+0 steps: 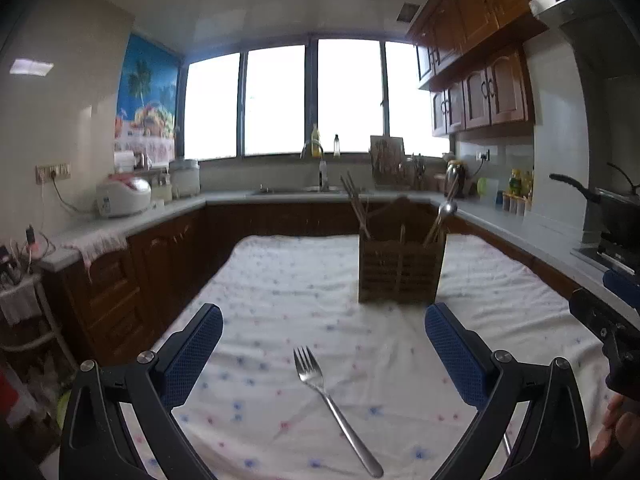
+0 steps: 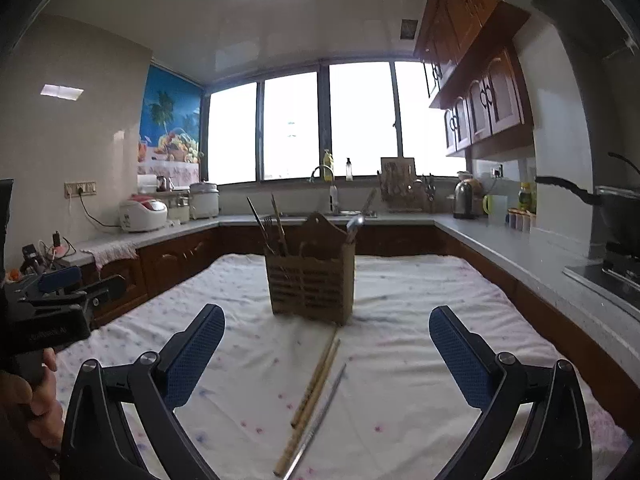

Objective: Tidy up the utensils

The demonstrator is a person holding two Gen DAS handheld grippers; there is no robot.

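Fork (image 1: 334, 404): metal, lying flat on the cloth near the front edge of the tabletop, tines toward the far end, handle running back toward the near right corner. Light, rigid, smooth, so likely slippery between flat pads; thin and flush with the fabric, hence awkward to get under. Best taken, probably, across the narrow neck or mid-handle, pinching from the sides with the cloth giving a little underneath.

Bamboo chopsticks (image 2: 316, 384), a pair, side by side and touching, lying lengthwise toward the front edge, with a slim metal utensil (image 2: 320, 412) just beside them on the right; hard to tell whether that one is a chopstick or a handle. All light and stiff; round sticks apt to roll or scissor apart if gripped near one end, so a hold near the middle seems safer.

Wooden utensil holder (image 2: 311, 288) upright near the middle of the tabletop, well beyond the loose pieces, already carrying chopsticks, a fork and a spoon. Probably light enough to tip if nudged at the rim.

Left gripper (image 1: 324, 346) spread wide and empty, poised over the fork. Right gripper (image 2: 327, 350) likewise spread wide, holding nothing, above the chopsticks.

White patterned tablecloth (image 1: 520, 292) rumpled, liable to drag.
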